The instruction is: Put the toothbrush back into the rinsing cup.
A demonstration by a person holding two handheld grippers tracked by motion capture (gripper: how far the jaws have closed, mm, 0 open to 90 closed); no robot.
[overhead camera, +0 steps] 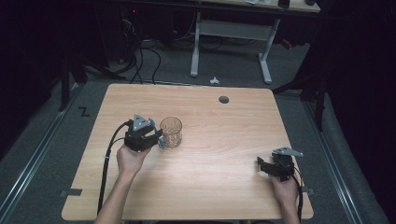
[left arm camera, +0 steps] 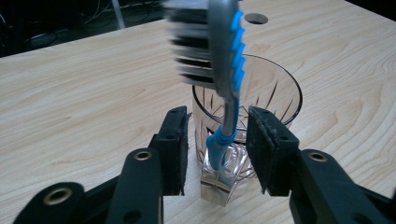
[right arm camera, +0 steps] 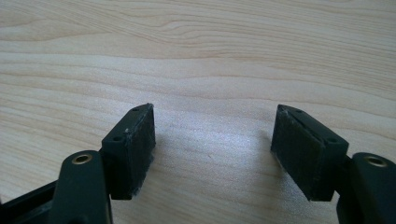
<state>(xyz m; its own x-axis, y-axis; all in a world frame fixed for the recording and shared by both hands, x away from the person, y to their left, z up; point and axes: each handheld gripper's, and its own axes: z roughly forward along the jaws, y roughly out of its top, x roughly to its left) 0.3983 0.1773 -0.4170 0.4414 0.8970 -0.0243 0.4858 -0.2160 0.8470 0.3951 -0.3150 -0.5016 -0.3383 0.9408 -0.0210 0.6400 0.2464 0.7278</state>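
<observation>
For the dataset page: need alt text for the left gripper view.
A blue and grey toothbrush stands handle-down in a clear cut-glass tumbler on a light wooden table, bristles blurred at the top. The left hand-held gripper frames the handle with both black pads apart from it.

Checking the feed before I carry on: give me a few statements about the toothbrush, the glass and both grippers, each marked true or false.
1. The toothbrush stands head up with its handle down inside the glass. True.
2. The left gripper is clamped on the toothbrush. False: its pads stand apart on either side of the handle, not pressing it.
3. The right gripper holds a second glass. False: its jaws are open with bare table between them.
4. The glass stands upright on the table. True.
5. The two grippers touch each other. False: in the high view the left gripper sits by the glass and the right gripper far off near the table's right edge.
</observation>
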